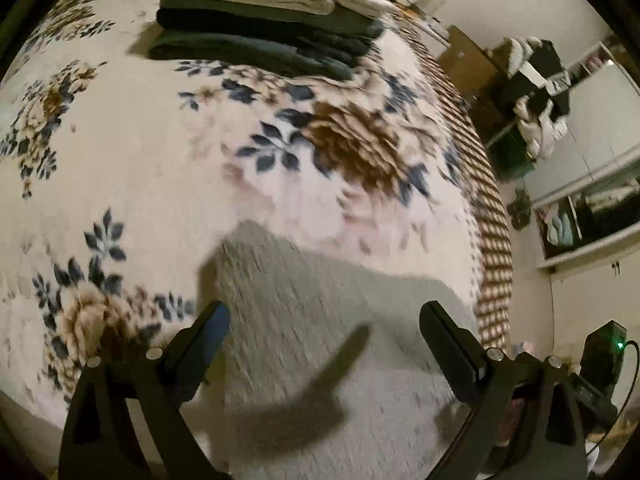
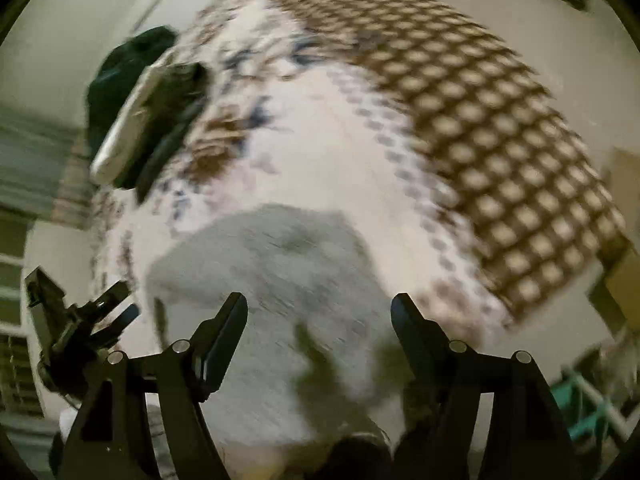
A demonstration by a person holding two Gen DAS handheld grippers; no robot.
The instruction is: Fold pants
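Both jaws wide, empty: left gripper [image 1: 324,320], right gripper [image 2: 319,308]. Grey pants [image 1: 320,288] flat beneath, ahead on floral blanket [image 1: 160,160].

a floral blanket [image 1: 160,168] with a brown checked border [image 1: 486,216] covers the bed; at its far side sits a stack of folded clothes [image 1: 260,28], cream on top of dark ones; beyond the bed edge, cluttered shelves [image 1: 536,92] stand by the wall

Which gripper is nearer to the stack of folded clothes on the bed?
Left, as far as the views show. The left gripper faces the stack of folded clothes across the blanket; the right gripper sits farther, the stack off to its left.
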